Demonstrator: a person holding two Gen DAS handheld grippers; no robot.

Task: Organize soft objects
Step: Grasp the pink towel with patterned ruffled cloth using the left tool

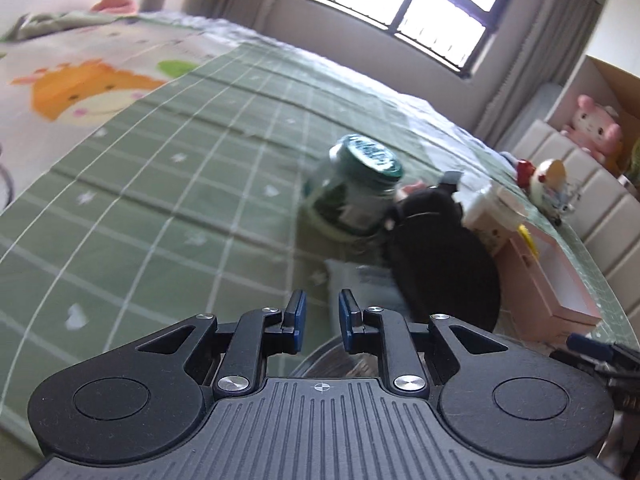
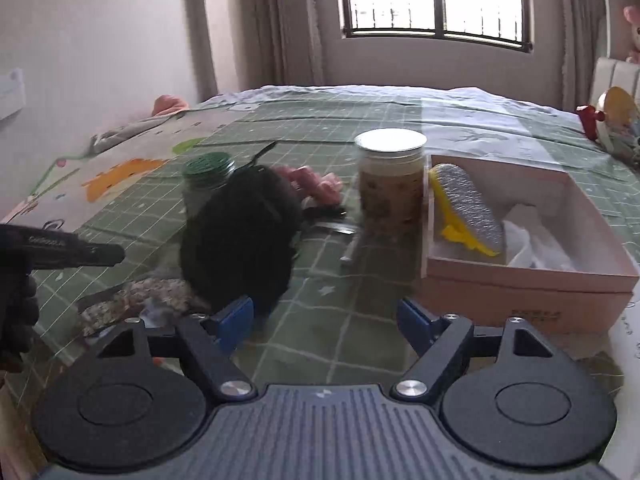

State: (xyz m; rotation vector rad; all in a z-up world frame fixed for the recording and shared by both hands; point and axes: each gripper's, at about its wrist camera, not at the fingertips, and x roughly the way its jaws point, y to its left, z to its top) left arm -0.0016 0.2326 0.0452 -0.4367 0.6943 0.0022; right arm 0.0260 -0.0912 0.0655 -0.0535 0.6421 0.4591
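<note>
A black soft pouch (image 2: 240,236) lies on the green grid mat, in front of a green-lidded jar (image 2: 208,184); it also shows in the left wrist view (image 1: 440,260), right of that jar (image 1: 360,192). A pink open box (image 2: 528,272) at right holds a silver and yellow pad (image 2: 468,204) and white cloth (image 2: 532,240). A pink soft object (image 2: 316,184) lies behind the pouch. My right gripper (image 2: 324,320) is open and empty, its left pad near the pouch's front edge. My left gripper (image 1: 322,318) is open a little and empty, left of the pouch.
A clear jar with a white lid (image 2: 390,176) stands beside the box. A speckled flat item (image 2: 136,304) lies front left. A white packet (image 1: 368,284) lies ahead of the left gripper. Toys (image 1: 548,184) sit at the mat's right edge. A pink plush (image 1: 596,128) sits on a shelf.
</note>
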